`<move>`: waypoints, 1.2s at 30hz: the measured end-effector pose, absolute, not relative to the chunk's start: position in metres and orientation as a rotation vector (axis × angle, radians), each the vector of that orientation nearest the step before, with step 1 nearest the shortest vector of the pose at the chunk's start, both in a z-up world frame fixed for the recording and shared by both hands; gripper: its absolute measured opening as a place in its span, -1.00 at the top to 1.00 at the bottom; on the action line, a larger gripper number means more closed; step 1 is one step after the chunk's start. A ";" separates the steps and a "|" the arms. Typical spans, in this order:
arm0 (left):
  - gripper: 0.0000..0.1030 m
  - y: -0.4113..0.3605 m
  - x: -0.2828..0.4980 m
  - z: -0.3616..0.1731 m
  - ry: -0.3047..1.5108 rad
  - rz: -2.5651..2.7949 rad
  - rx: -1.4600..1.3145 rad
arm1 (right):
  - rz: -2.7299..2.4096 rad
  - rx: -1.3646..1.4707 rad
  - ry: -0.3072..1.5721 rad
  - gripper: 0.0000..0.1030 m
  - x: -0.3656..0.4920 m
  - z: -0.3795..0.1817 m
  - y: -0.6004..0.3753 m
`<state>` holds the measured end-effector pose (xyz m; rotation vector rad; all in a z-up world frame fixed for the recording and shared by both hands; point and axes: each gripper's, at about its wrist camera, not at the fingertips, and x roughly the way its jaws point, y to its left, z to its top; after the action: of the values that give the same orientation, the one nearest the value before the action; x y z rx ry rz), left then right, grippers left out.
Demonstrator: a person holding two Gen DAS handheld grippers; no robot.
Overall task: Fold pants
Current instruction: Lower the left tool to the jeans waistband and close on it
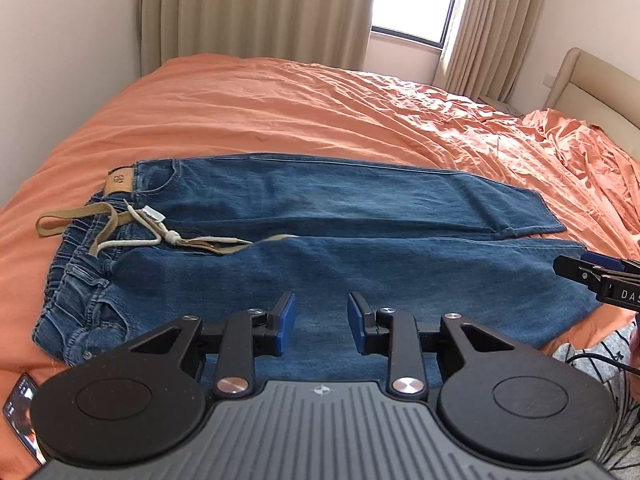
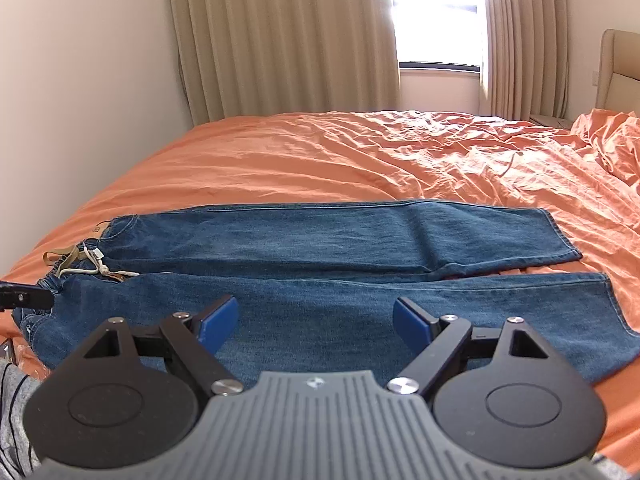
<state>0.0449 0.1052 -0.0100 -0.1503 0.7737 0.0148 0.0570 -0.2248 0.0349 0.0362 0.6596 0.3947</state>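
Jeans [image 1: 320, 240] lie flat across orange bed [image 1: 280, 112], waistband left, both legs side by side. Left gripper [image 1: 322, 322] and right gripper [image 2: 316, 322] hover over near leg, jaws apart, empty. Denim likely heavy, limp, grippy; best pinched at waistband and hem [image 2: 612, 308]. Loose belt [image 1: 76, 220] may snag.

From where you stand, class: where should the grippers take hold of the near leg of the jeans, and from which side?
Probably along the near leg's outer edge, coming from the bedside: left gripper toward the waistband, right gripper toward the hem. The jeans lie flat with legs side by side, so that edge lifts over.
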 end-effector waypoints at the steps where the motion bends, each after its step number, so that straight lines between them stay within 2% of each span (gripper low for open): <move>1: 0.30 0.116 0.050 -0.009 0.779 0.016 -0.149 | 0.398 0.037 0.660 -0.57 0.065 0.031 -0.222; 4: 0.23 0.153 0.065 -0.003 0.804 0.013 -0.134 | 0.428 0.041 0.642 -0.50 0.087 0.017 -0.215; 8: 0.07 0.209 0.084 0.000 0.828 0.055 -0.114 | 0.431 0.057 0.671 -0.11 0.117 0.003 -0.205; 11: -0.03 0.254 0.099 -0.007 0.856 0.082 -0.159 | 0.421 0.073 0.673 -0.10 0.133 -0.006 -0.196; 13: -0.19 0.279 0.108 -0.017 0.871 0.099 -0.189 | 0.408 0.075 0.674 -0.11 0.144 -0.013 -0.191; 18: -0.27 0.325 0.124 -0.054 0.894 0.128 -0.218 | 0.393 0.017 0.675 -0.12 0.154 -0.028 -0.173; 24: -0.31 0.362 0.133 -0.097 0.928 0.088 -0.399 | 0.391 -0.042 0.664 -0.26 0.156 -0.036 -0.161; 26: -0.26 0.369 0.137 -0.109 0.931 0.073 -0.431 | 0.392 -0.047 0.675 -0.26 0.158 -0.039 -0.160; 27: -0.11 0.371 0.137 -0.114 0.938 0.061 -0.455 | 0.391 -0.053 0.675 -0.26 0.157 -0.040 -0.159; 28: 0.16 0.373 0.137 -0.117 0.942 0.038 -0.493 | 0.390 -0.060 0.677 -0.26 0.158 -0.041 -0.158; 29: 0.22 0.376 0.136 -0.119 0.934 0.021 -0.524 | 0.388 -0.065 0.678 -0.26 0.158 -0.042 -0.158; 30: 0.40 0.375 0.135 -0.118 0.923 0.011 -0.532 | 0.386 -0.068 0.680 -0.26 0.159 -0.042 -0.158; 31: 0.72 0.372 0.134 -0.116 0.914 0.006 -0.527 | 0.384 -0.068 0.679 -0.26 0.157 -0.042 -0.157; 36: 0.85 0.342 0.121 -0.073 0.814 0.095 -0.400 | 0.362 -0.075 0.663 -0.26 0.154 -0.039 -0.159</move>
<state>0.1209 0.3418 -0.0725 -0.3995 0.8141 0.0951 0.1544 -0.1593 -0.0395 -0.0749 0.6627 0.3622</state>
